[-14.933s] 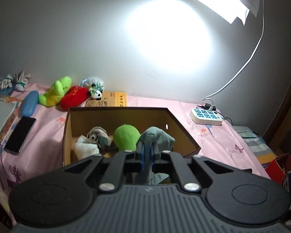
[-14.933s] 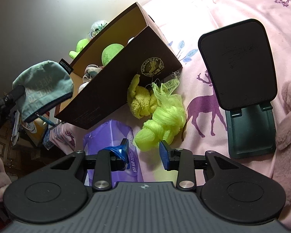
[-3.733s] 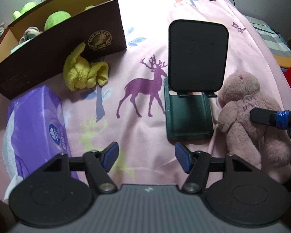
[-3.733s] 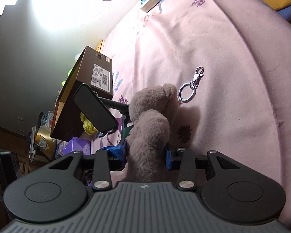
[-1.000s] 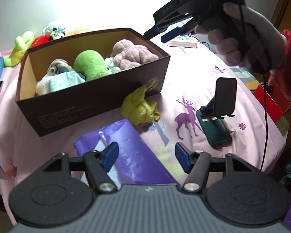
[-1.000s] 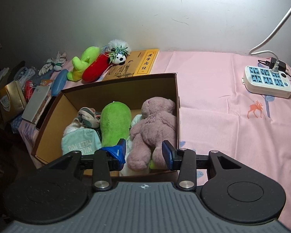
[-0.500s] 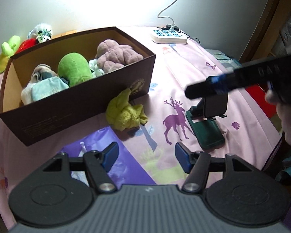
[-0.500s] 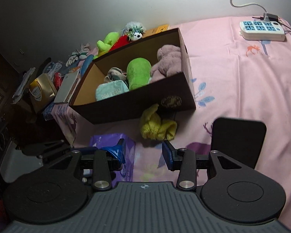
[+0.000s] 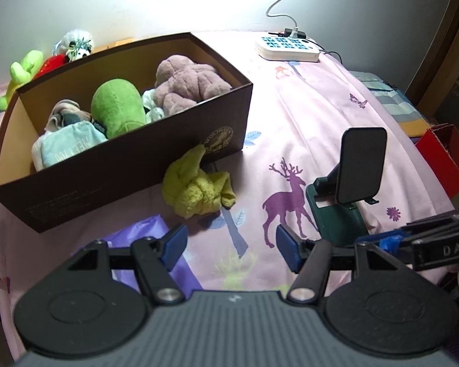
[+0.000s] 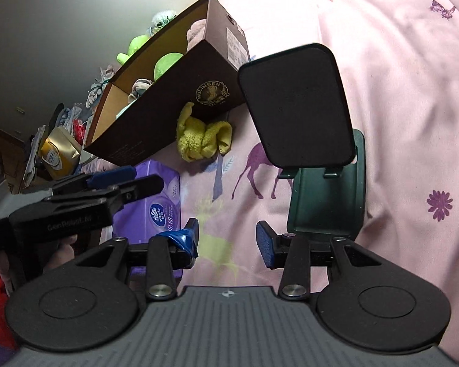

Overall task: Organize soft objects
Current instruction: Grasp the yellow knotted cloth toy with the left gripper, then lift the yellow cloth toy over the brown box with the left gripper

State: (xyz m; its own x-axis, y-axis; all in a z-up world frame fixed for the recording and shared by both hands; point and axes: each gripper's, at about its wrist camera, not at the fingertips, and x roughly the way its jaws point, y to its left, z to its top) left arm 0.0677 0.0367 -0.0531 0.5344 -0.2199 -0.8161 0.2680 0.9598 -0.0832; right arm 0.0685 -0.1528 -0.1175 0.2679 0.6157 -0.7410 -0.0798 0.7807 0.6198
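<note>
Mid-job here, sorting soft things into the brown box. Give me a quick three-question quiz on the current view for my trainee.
1. True or false: the yellow cloth lies inside the brown box.
2. Which soft item sits nearest the box's right end? A) green plush B) pink plush bear C) pale blue fabric item
3. Fill in: neither the left claw nor the right claw holds anything; both are ____.

Key
1. False: it lies on the pink sheet, against the box's front wall.
2. B
3. open
</note>
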